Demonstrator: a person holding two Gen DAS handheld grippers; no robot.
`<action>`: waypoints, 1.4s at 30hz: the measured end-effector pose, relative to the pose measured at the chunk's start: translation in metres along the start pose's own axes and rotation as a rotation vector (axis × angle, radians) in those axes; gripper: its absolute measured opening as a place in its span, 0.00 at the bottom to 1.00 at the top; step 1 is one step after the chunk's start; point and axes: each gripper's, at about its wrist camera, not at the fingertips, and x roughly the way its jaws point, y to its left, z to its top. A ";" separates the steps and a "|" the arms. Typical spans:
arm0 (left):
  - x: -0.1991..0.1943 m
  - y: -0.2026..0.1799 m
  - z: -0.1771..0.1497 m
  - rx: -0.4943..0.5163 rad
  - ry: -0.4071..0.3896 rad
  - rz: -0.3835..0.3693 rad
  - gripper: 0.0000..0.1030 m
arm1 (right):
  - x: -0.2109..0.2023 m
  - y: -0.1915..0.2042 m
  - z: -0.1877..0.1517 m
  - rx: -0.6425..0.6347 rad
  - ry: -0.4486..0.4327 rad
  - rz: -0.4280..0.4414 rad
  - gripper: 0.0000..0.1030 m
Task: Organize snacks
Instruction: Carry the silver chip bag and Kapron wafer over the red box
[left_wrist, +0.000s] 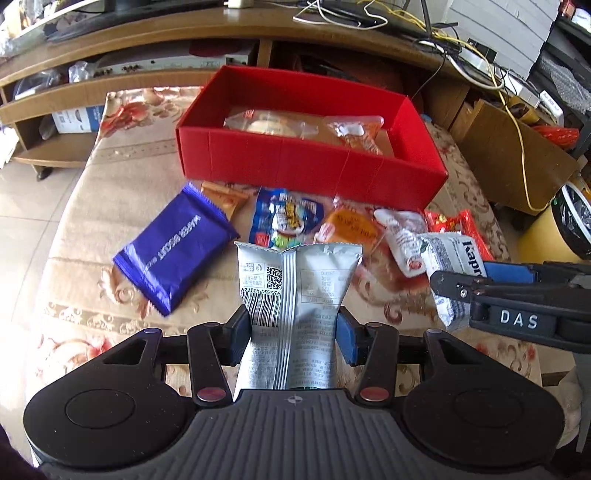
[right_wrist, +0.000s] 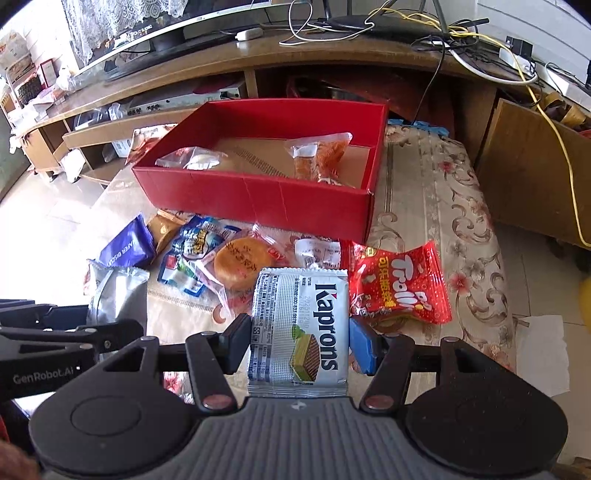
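I'm clamping the silver snack bag (left_wrist: 295, 295) in my left gripper (left_wrist: 293, 332) and the Kaprons wafer pack (right_wrist: 301, 328) in my right gripper (right_wrist: 301, 343), both above the table's near edge, keeping grips firm while carrying them over the red box (left_wrist: 306, 166) front wall.

Your left gripper (left_wrist: 293, 334): black linkage arms, blue pads, ribbed grey housing, two round black caps, reddish metal pivot pins. Your right gripper (right_wrist: 300, 345) is built alike. From the side, white lettering shows: "DAS" on the right one, "GenRobot.AI" on the left.
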 end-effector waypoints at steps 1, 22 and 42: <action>0.000 -0.001 0.003 0.001 -0.004 -0.002 0.54 | 0.000 0.000 0.001 0.001 0.000 0.000 0.52; 0.006 -0.018 0.078 0.013 -0.098 -0.025 0.54 | 0.007 -0.007 0.060 0.045 -0.066 0.022 0.52; 0.056 -0.015 0.163 0.006 -0.124 0.002 0.54 | 0.063 -0.032 0.141 0.100 -0.078 0.002 0.52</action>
